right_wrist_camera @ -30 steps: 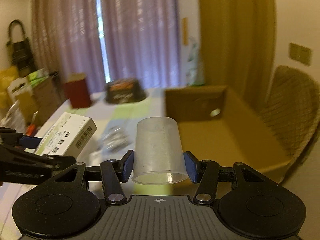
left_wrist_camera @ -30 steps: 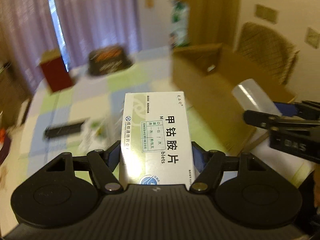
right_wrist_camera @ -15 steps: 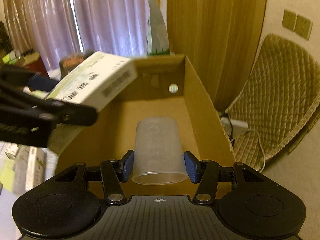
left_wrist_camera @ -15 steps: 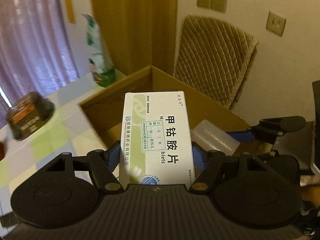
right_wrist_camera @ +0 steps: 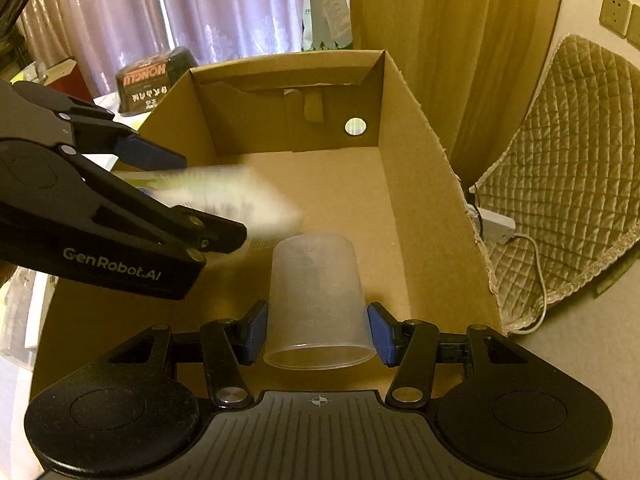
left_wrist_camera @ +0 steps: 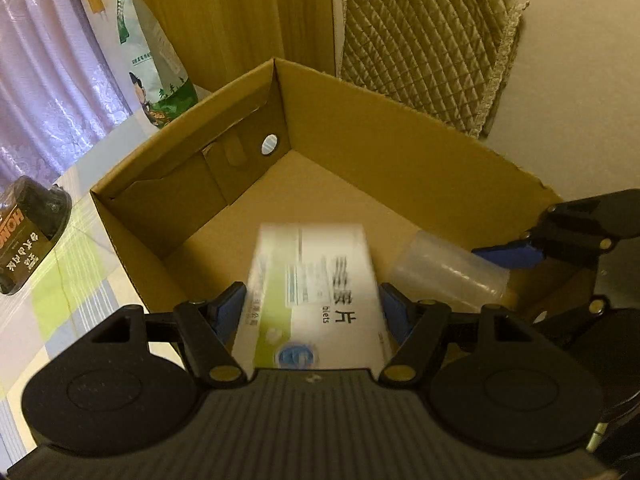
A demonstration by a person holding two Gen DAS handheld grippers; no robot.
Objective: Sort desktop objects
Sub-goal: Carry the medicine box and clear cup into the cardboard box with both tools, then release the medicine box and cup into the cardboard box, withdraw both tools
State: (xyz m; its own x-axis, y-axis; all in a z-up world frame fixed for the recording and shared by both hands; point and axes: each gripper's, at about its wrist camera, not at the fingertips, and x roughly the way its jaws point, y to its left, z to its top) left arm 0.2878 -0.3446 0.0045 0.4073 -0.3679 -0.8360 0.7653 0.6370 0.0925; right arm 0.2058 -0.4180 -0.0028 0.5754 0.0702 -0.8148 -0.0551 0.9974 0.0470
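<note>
medicine box (left_wrist_camera: 312, 280) now loose, between left claw (left_wrist_camera: 312, 312) pads

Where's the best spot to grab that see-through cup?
Around its sides near the wide rim, one pad on each side, as the right tongs do now. The plastic cup tapers toward its closed end, so a grip there could slip off.

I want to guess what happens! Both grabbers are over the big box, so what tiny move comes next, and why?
Probably the right gripper opens its jaws to drop the clear plastic cup. The cup already hangs over the cardboard box. The medicine box looks blurred, its pads apart, as if falling from the left gripper.
</note>
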